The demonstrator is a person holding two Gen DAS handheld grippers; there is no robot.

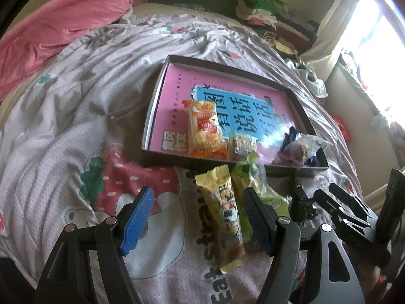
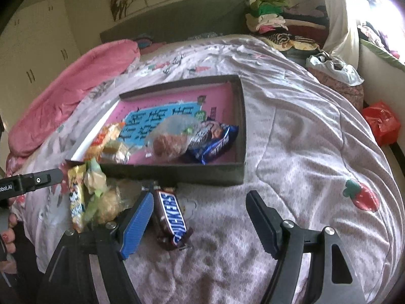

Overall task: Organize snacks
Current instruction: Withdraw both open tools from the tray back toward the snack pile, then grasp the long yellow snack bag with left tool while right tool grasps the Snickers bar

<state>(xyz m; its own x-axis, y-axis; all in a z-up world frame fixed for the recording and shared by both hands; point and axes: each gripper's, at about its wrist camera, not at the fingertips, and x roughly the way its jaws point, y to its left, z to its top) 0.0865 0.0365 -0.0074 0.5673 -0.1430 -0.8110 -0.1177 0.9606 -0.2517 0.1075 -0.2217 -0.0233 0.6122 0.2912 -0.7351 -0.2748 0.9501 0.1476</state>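
A shallow dark box [image 1: 227, 163] with a pink printed bottom lies on the bed. It holds an orange snack pack [image 1: 205, 129], a small beige pack [image 1: 243, 145], a clear bag with a brown pastry [image 2: 169, 141] and a blue wrapper [image 2: 215, 141]. In front of the box lie a yellow bar [image 1: 222, 217] and a green packet [image 1: 253, 185]. My left gripper [image 1: 197, 217] is open and straddles the yellow bar without pressing it. My right gripper [image 2: 200, 220] is open over a Snickers bar [image 2: 169, 217], which lies on the quilt close to the blue-padded finger [image 2: 138, 220].
The quilt [image 2: 303, 152] is pale with strawberry prints. A pink duvet [image 1: 58, 33] lies bunched at the far left. Folded clothes [image 2: 268, 15] are piled by the headboard. To the right of the bed are a white plastic bag [image 2: 331, 68] and a red bag [image 2: 382, 121].
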